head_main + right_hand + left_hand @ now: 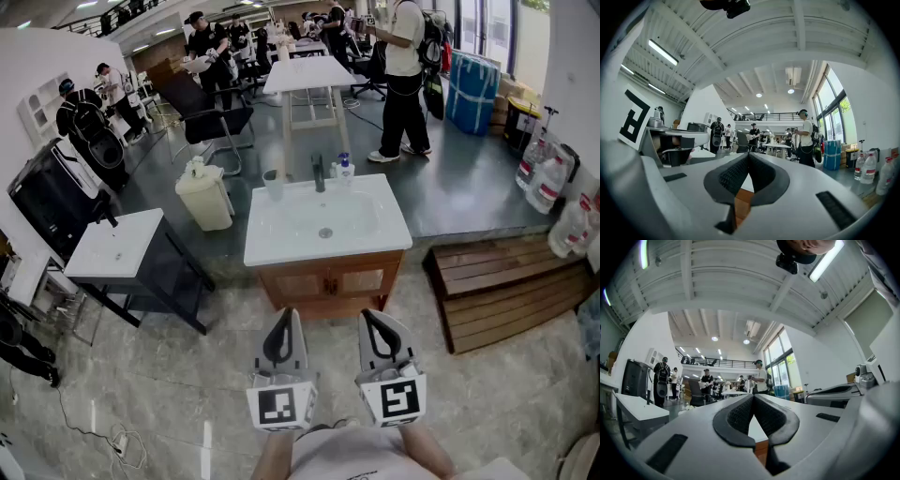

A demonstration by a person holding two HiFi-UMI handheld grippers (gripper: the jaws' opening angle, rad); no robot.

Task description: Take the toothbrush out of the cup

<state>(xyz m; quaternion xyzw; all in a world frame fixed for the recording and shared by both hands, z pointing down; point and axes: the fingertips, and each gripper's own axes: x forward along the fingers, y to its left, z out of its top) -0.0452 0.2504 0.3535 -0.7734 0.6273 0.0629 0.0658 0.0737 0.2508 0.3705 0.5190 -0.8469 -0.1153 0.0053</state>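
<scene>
A small grey cup [273, 183] stands at the back left corner of the white sink top [272, 246], left of the dark faucet [318, 173]. I cannot make out a toothbrush in it at this distance. Both grippers hang side by side near the bottom of the head view, well short of the sink cabinet. My left gripper [286, 313] is shut with nothing between its pads, its tips meeting at a point [753, 395]. My right gripper [368, 316] is likewise shut and empty [748, 153]. Both point about level toward the sink.
A soap bottle [344, 167] stands right of the faucet. A white side table [117, 246] and a cream bin [206, 195] are to the left. A wooden platform [506, 281] and water bottles [548, 178] lie to the right. Several people stand around tables behind.
</scene>
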